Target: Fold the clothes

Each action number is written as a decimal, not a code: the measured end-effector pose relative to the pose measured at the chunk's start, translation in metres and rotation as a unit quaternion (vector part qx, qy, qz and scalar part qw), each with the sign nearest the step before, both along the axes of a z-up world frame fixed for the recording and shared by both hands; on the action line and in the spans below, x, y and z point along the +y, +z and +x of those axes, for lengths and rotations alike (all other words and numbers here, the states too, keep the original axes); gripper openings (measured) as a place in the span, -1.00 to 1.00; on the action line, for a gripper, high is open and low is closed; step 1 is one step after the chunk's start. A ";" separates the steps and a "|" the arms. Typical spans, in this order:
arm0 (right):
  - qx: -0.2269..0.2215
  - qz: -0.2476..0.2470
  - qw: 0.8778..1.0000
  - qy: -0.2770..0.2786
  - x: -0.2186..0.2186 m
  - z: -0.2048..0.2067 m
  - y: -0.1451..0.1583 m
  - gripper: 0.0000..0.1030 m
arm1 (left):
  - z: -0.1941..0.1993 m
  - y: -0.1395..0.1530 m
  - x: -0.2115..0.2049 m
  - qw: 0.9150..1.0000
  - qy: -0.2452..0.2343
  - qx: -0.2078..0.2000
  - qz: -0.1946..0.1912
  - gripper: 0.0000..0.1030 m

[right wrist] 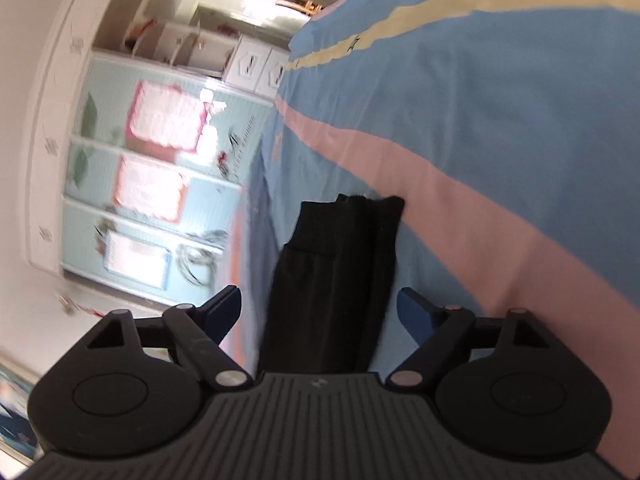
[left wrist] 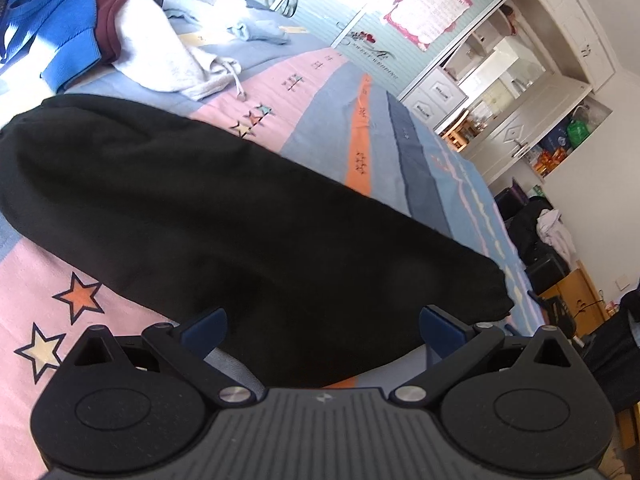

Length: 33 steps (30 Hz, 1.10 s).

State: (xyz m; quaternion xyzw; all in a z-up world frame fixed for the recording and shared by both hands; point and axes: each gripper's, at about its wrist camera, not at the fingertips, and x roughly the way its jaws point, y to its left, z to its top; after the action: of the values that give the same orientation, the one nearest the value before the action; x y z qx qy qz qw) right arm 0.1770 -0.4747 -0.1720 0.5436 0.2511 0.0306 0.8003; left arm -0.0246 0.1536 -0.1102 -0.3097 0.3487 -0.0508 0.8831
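A soft black garment [left wrist: 224, 216], long and rounded, lies between and ahead of the left gripper [left wrist: 322, 334] jaws, spread wide. The right gripper [right wrist: 320, 312] is likewise spread, ribbed cuffs ahead, on a striped, star-patterned bedspread [left wrist: 336, 136] near white cupboards [left wrist: 516, 128]

Bright daylight washes out the bedspread [left wrist: 224, 4] beside the white garment [left wrist: 160, 56]. The right wrist view is motion-blurred, especially the wardrobe [right wrist: 152, 168]; both views bend at their edges.
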 end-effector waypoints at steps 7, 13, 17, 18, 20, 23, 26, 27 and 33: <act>0.044 -0.066 0.997 0.018 -0.004 0.045 0.006 0.60 | 0.012 -0.007 -0.002 1.000 0.002 0.018 0.006 0.99; 0.048 -0.048 0.997 0.026 -0.014 0.056 0.005 0.63 | 0.019 -0.014 -0.001 1.000 0.004 0.028 0.000 0.99; 0.039 -0.059 0.996 0.055 -0.007 0.062 0.009 0.84 | 0.019 -0.016 -0.001 1.000 0.004 0.030 0.000 0.99; 0.038 -0.060 0.996 0.057 -0.006 0.063 0.010 0.84 | 0.020 -0.017 -0.001 1.000 0.004 0.031 0.000 0.99; 0.037 -0.057 0.996 0.058 -0.006 0.065 0.010 0.84 | 0.020 -0.017 -0.001 0.999 0.005 0.032 -0.001 0.99; 0.040 -0.064 0.995 0.066 -0.004 0.070 0.012 0.84 | 0.021 -0.019 -0.001 0.999 0.005 0.033 -0.001 0.99; 0.041 -0.076 0.993 0.077 -0.005 0.071 0.014 0.77 | 0.021 -0.020 -0.001 0.999 0.005 0.035 -0.001 0.99; 0.042 -0.076 0.993 0.076 -0.007 0.069 0.013 0.60 | 0.021 -0.021 -0.001 0.999 0.005 0.036 -0.002 0.99; 0.063 -0.054 0.995 0.062 -0.029 0.058 -0.006 -0.60 | 0.021 -0.021 0.001 0.999 0.010 0.036 -0.002 0.99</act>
State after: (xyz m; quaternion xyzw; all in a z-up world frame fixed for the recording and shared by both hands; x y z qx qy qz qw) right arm 0.2345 -0.5041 -0.1779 0.4837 0.3352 0.0319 0.8078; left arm -0.0040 0.1548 -0.1309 -0.3166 0.3772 -0.0316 0.8698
